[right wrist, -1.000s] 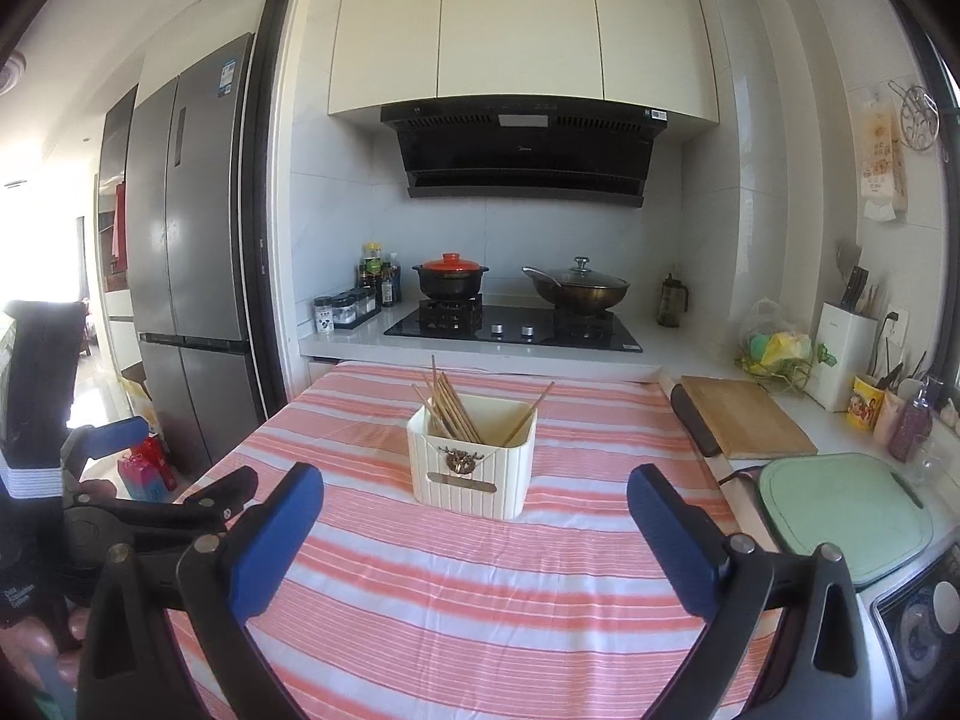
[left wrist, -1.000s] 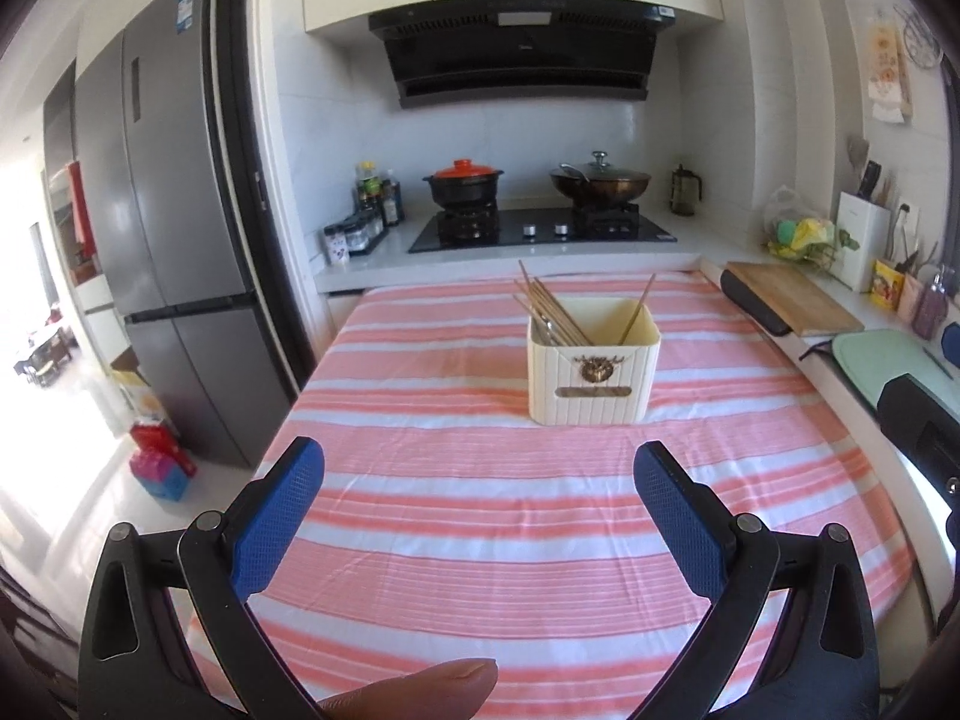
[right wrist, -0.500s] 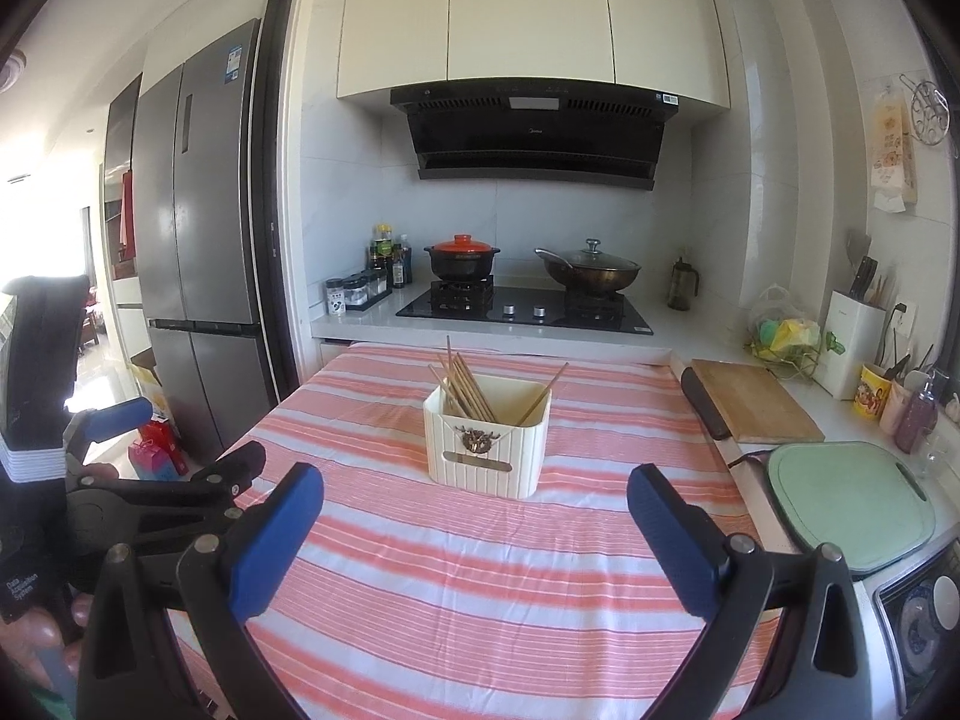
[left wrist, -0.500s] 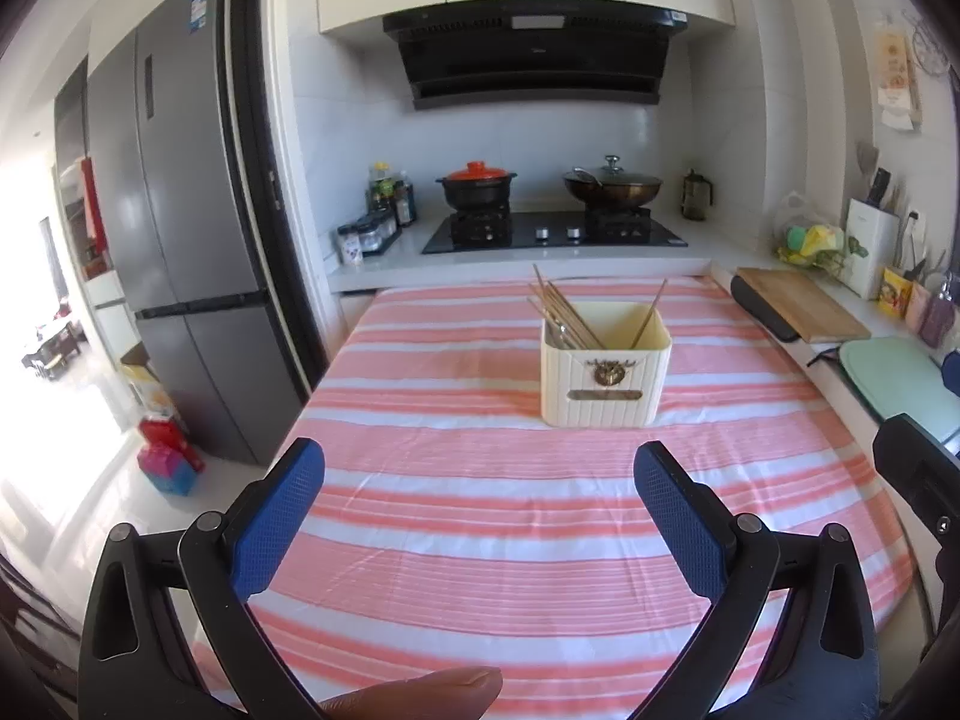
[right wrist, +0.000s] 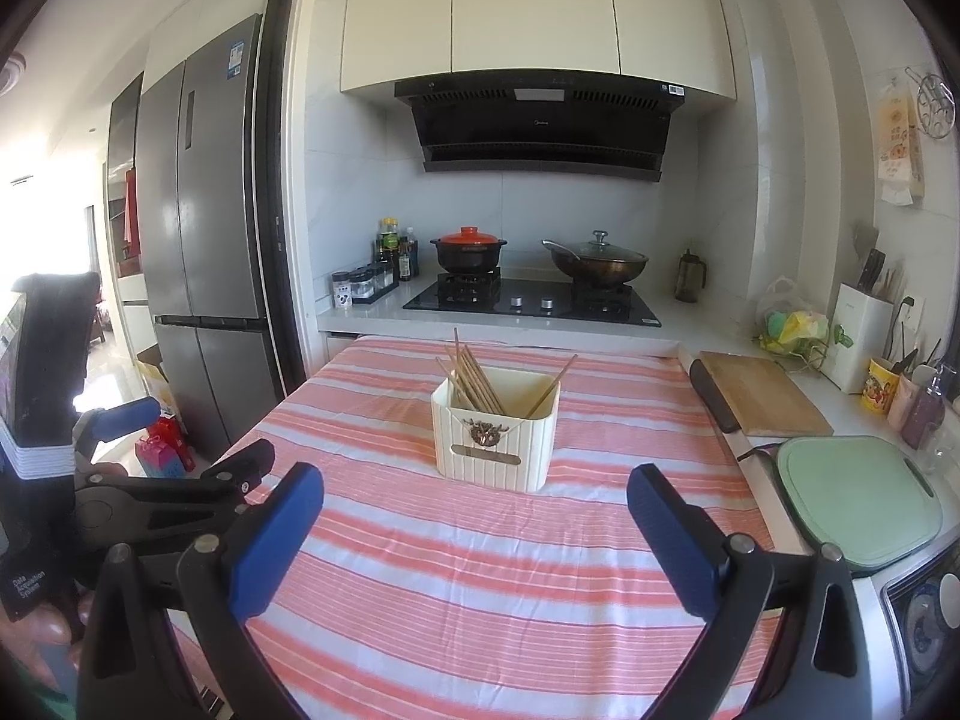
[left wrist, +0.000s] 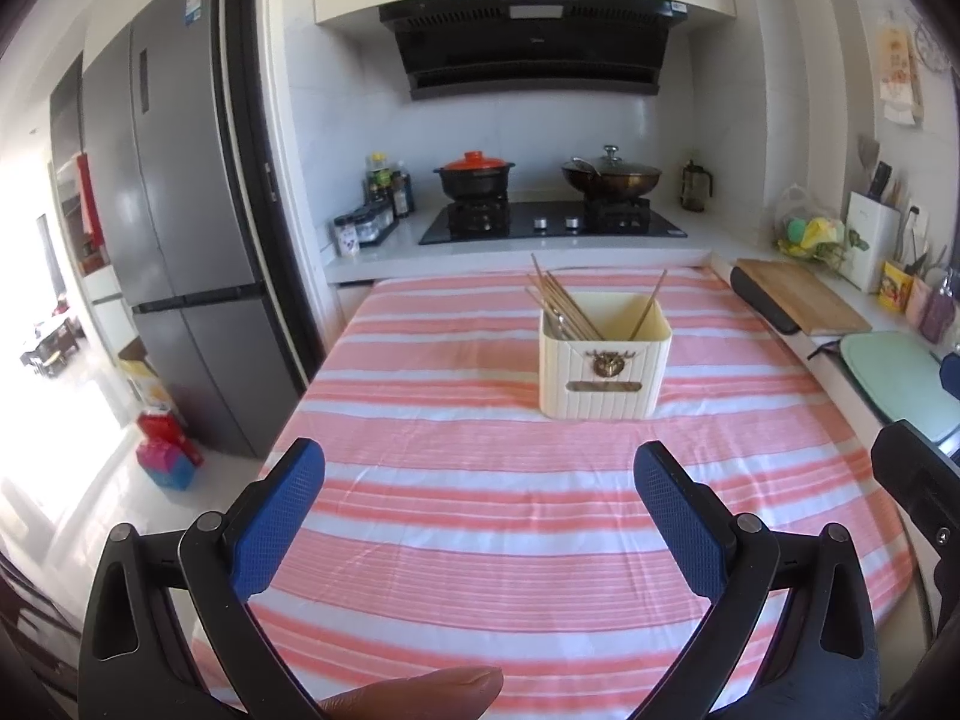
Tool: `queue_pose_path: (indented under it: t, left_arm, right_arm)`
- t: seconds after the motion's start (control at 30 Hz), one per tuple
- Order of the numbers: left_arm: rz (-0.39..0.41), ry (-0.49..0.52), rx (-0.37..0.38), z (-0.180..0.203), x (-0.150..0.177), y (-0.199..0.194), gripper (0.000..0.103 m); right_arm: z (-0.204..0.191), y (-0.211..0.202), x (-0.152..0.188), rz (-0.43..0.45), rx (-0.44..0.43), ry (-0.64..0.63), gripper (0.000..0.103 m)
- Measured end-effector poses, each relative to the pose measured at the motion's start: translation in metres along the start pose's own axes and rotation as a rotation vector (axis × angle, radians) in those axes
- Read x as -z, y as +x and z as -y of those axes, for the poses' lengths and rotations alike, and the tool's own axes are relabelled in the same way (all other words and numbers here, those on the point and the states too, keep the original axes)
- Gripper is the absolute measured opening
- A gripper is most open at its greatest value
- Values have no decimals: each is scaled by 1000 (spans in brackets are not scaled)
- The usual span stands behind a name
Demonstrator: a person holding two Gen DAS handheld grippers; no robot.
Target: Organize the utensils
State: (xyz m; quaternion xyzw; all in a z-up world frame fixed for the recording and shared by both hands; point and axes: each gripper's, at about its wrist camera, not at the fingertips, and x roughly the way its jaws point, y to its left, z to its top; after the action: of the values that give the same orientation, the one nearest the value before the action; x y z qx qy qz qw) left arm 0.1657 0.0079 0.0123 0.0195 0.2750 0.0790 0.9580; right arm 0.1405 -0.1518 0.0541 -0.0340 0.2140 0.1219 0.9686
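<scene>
A cream ribbed utensil box [left wrist: 603,371] [right wrist: 495,441] stands on the pink-and-white striped tablecloth [left wrist: 480,516] [right wrist: 480,588]. Several wooden chopsticks [left wrist: 561,309] [right wrist: 474,381] lean at its left side, and a single one [left wrist: 649,303] [right wrist: 551,385] leans at its right. My left gripper [left wrist: 480,516] is open and empty, held back over the near part of the cloth. My right gripper [right wrist: 474,531] is open and empty too, likewise short of the box. The left tool [right wrist: 150,480] shows at the left of the right wrist view.
Behind the table a counter carries a hob [right wrist: 531,303] with a red-lidded pot [right wrist: 469,249] and a wok [right wrist: 597,264]. A wooden board [right wrist: 762,393], green mat [right wrist: 858,498], knife block [right wrist: 855,336] and cups line the right. A fridge [left wrist: 174,228] stands left. A fingertip [left wrist: 420,696] shows below.
Both cameras have pulled back and tilted up a little, so the box sits slightly farther off. Both grippers stay open and empty.
</scene>
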Motion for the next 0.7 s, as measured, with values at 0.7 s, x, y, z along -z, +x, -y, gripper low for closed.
queue_pose_path:
  t: [0.7]
  left_arm:
    - [6, -3, 0, -1, -1, -4, 103]
  right_arm:
    - [-2, -5, -4, 5, -5, -13, 103]
